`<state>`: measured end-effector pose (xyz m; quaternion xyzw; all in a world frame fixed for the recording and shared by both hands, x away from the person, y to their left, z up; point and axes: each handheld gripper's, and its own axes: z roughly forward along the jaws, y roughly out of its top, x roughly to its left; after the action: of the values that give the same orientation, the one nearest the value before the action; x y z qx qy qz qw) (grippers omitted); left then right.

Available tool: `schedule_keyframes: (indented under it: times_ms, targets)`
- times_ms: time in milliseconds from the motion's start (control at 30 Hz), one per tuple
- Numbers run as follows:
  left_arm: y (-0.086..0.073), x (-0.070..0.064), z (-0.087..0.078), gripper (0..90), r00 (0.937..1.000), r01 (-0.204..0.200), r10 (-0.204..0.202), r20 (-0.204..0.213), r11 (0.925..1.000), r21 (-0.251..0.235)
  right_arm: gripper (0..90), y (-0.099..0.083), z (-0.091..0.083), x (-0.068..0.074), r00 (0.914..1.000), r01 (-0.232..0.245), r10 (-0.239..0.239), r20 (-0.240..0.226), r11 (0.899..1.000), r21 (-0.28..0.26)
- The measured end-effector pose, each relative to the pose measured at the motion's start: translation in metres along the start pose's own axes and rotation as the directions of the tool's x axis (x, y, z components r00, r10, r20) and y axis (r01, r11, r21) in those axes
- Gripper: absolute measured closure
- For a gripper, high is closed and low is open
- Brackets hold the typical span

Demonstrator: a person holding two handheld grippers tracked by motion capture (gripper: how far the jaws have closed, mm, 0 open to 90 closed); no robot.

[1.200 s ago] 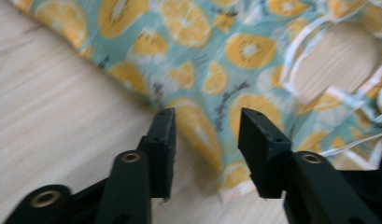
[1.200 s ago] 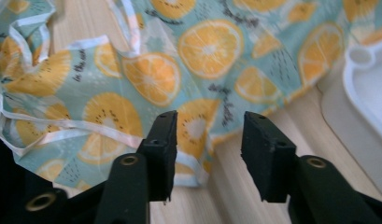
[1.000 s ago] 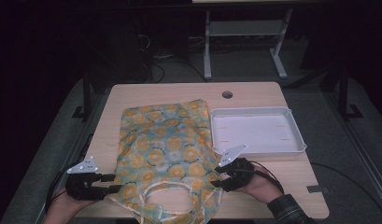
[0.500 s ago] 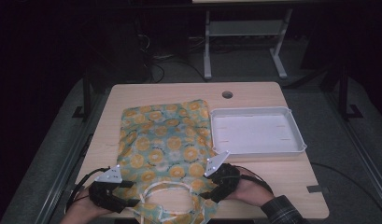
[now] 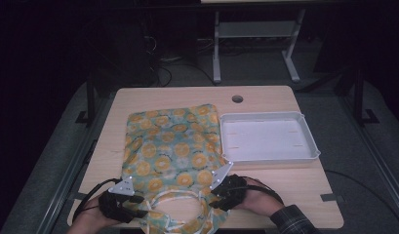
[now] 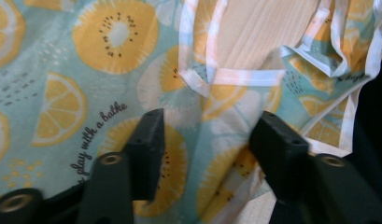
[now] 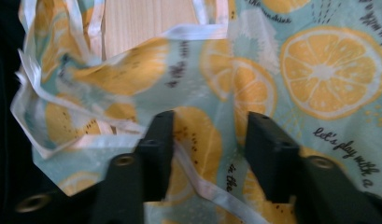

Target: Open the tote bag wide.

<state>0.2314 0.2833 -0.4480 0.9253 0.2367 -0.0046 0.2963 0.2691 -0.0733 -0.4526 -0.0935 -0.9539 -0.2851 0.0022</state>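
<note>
A: High view, and the apron lies flat on the worktop, long axis running from the near edge toward the far edge. Neck loop end points at the person, the wide end points away.

B: And it sits left of the tray, its right edge just beside the tray's left wall.

A: Left claw is low at the near left corner of the apron, jaws pointing right and inward toward the white strap. The hand comes in from the bottom edge, forearm low.

B: Left gripper view now: claw spread wide, jaws either side of the lemon print, nothing pinched between them. The fabric lies beneath the tips.

A: Right claw mirrors it at the near right corner, aimed left toward the loop, a plaid sleeve behind the hand.

B: Right gripper view: claw open as well, a strap passing under the gap, but the jaws aren't closed on it. Bare wood shows through the loop.
</note>
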Motion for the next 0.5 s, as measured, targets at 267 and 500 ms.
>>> schedule_keyframes:
  times_ms: [267,500]
  targets:
    - [0.0005,0.0015,-0.0005,77.4,0.9996,0.016,-0.017,0.023,0.9997,0.016,77.0,-0.0011,-0.0002,-0.002,0.9998,-0.002,0.002,-0.018,1.0,-0.002]
    - [-0.001,-0.0012,-0.0011,88.4,0.9964,0.007,-0.011,0.084,0.9987,0.05,87.8,-0.0023,0.0014,0.0021,0.9961,-0.002,0.002,-0.088,1.0,-0.008]
